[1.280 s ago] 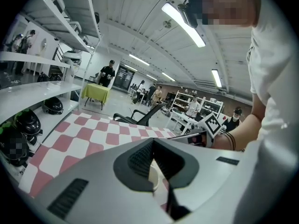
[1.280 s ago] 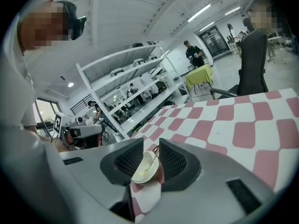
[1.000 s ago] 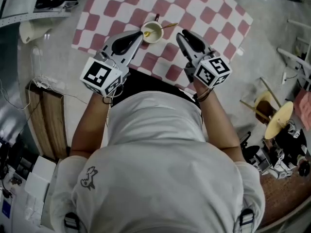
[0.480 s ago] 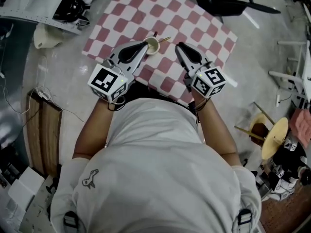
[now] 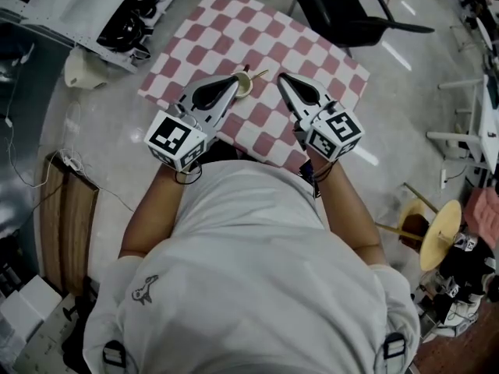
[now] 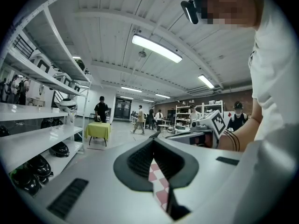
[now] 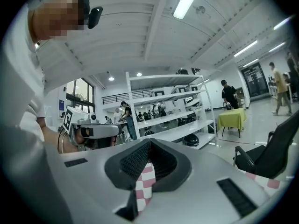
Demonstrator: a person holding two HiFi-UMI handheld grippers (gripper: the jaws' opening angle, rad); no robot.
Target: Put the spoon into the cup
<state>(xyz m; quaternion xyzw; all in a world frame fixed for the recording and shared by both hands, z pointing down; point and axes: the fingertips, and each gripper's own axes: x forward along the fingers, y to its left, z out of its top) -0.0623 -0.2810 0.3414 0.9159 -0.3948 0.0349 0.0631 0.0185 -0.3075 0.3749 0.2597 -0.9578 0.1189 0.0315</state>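
Red-and-white checked cloth (image 5: 261, 33) covers the table below you, and the cup (image 5: 244, 86) stands on it, toward the edge on your side. The spoon (image 5: 260, 74) is in the cup. Its thin golden handle leans out over the rim toward the far right, and its bowl end is hidden inside. Beyond the cup, well apart from it, stands a black chair (image 5: 343, 18).

Your left gripper (image 5: 235, 79) has its tip just beside the cup on the left; I cannot tell if it touches the wall. Its jaws are pressed together with nothing between them, and in the left gripper view only a narrow strip of the cloth shows through the slit. Your right gripper (image 5: 281, 78) is near the cup on the right, apart from it, and its jaws are also together and empty.

To my judgement the task looks finished. If you must correct the spoon, it seems light, stiff and smooth, so it may slip or turn between the jaws. First open the jaws, then take the handle on the free part above the rim, across its flat side. The cup looks small and light, and I think it can tip easily. Lift the handle upward and do not push it sideways against the rim.
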